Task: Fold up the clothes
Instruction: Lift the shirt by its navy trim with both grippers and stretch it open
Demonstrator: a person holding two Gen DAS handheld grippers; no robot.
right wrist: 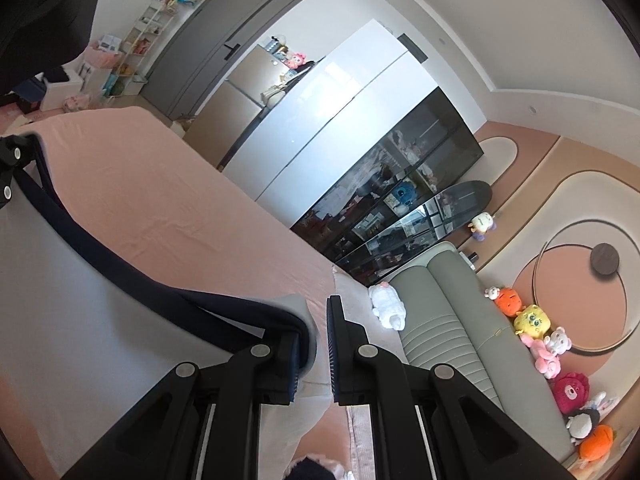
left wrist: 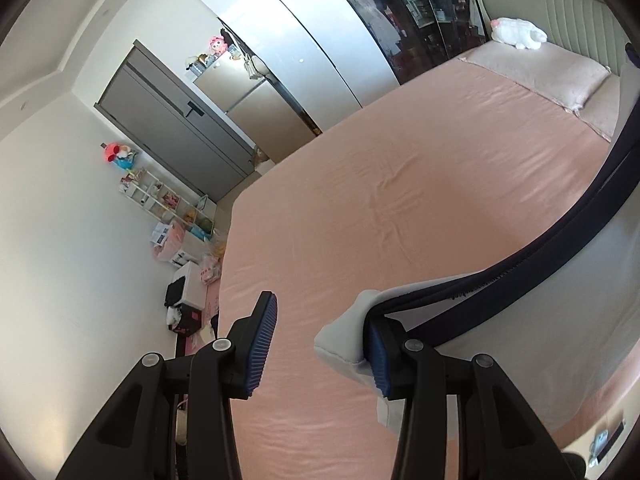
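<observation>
A light grey garment (left wrist: 552, 280) with navy trim hangs stretched over the pink bed (left wrist: 400, 200). Its two corners are raised.

A white plush toy (left wrist: 518, 33) lies by the pink pillow (left wrist: 540, 74).

I am over a wide bed (left wrist: 400, 208) covered by a smooth pink sheet (left wrist: 328, 264) with faint creases. Far ahead of my tools, by the padded grey headboard (right wrist: 448, 320), a pale pink pillow (left wrist: 536, 68) lies flat, with a white soft toy (left wrist: 518, 33) beyond it.
</observation>
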